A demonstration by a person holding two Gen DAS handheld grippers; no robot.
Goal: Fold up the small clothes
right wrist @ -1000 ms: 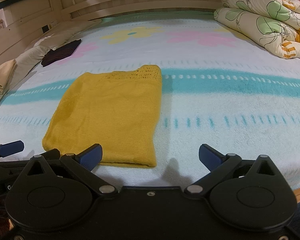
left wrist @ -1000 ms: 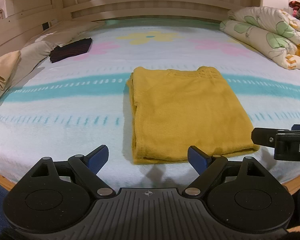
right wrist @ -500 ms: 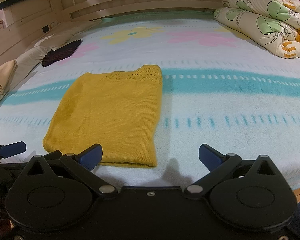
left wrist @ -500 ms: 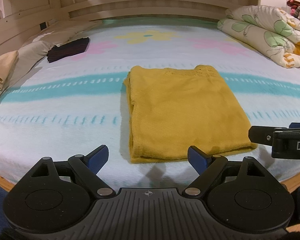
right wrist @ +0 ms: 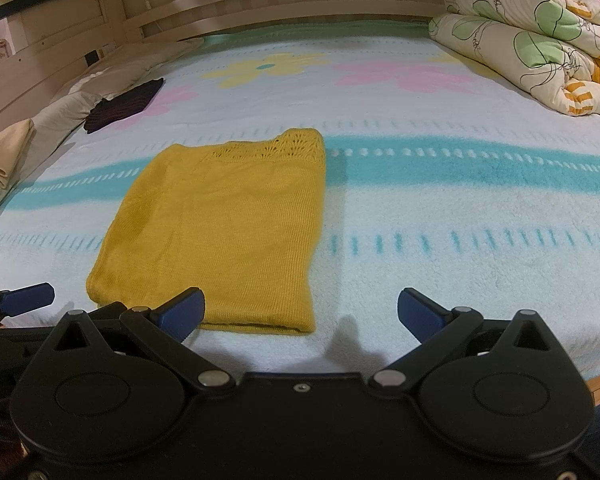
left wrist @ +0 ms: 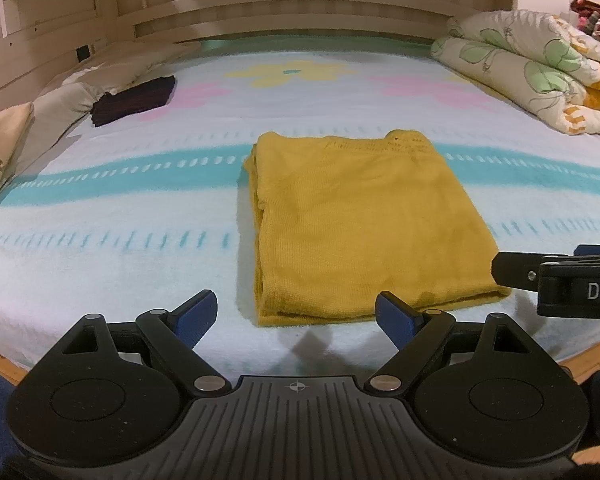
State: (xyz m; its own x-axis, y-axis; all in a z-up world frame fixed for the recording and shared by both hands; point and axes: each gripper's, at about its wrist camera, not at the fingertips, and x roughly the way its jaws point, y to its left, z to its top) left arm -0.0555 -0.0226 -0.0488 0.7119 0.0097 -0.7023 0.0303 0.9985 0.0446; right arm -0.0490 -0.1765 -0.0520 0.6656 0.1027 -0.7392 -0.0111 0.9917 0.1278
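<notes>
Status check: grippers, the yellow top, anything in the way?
Left gripper and right gripper open, empty. Yellow top folded flat on bed, untouched. Nothing in the way.

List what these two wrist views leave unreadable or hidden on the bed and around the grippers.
- Yellow knit garment: its layers and underside are hidden by its own top layer, in both views.
- Right gripper: in the left wrist view its printed lettering is cut off by the right edge.
- Dark folded item: too small and blurred to identify, in both views.
- Left gripper: jaws open; the hand holding it is out of frame.
</notes>
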